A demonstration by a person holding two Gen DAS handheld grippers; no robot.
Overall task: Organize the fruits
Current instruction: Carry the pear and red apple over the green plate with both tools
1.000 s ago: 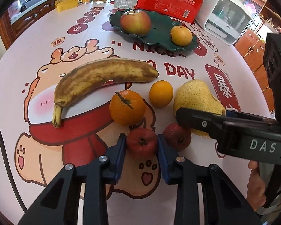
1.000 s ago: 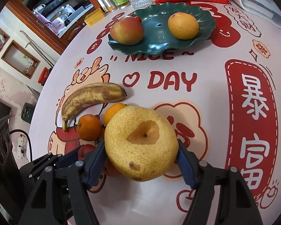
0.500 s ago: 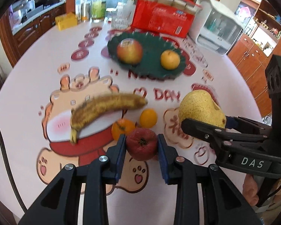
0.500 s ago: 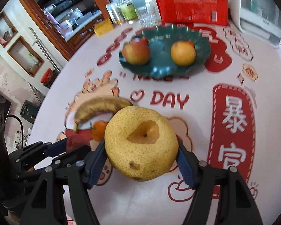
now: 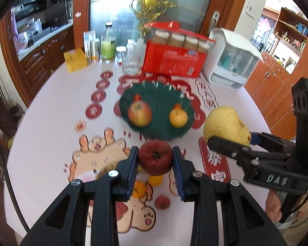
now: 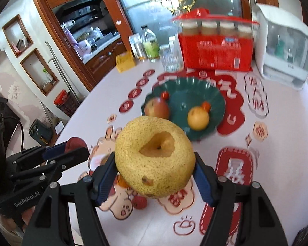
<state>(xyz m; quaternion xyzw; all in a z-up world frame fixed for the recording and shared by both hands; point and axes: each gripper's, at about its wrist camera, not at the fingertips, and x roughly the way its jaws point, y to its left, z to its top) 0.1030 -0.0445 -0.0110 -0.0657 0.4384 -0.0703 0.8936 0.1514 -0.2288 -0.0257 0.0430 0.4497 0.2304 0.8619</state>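
Observation:
My left gripper (image 5: 155, 160) is shut on a small dark red apple (image 5: 155, 157) and holds it high above the table. My right gripper (image 6: 155, 164) is shut on a large yellow pear (image 6: 155, 158), also held high; it shows in the left wrist view (image 5: 225, 126). Ahead lies a dark green plate (image 5: 160, 104) with a red-yellow apple (image 5: 139, 113) and a yellow orange (image 5: 178, 117). Below remain two oranges (image 5: 140, 188), a small red fruit (image 5: 162, 202) and a mostly hidden banana.
At the table's far end stand a red package of jars (image 5: 174, 58), a white appliance (image 5: 231, 62), a drinking glass (image 5: 130, 62), bottles (image 5: 108, 45) and a yellow box (image 5: 75, 59). Wooden cabinets flank the table.
Both grippers have lifted their fruits well above the table and moved toward the green plate. The banana and oranges stay below.

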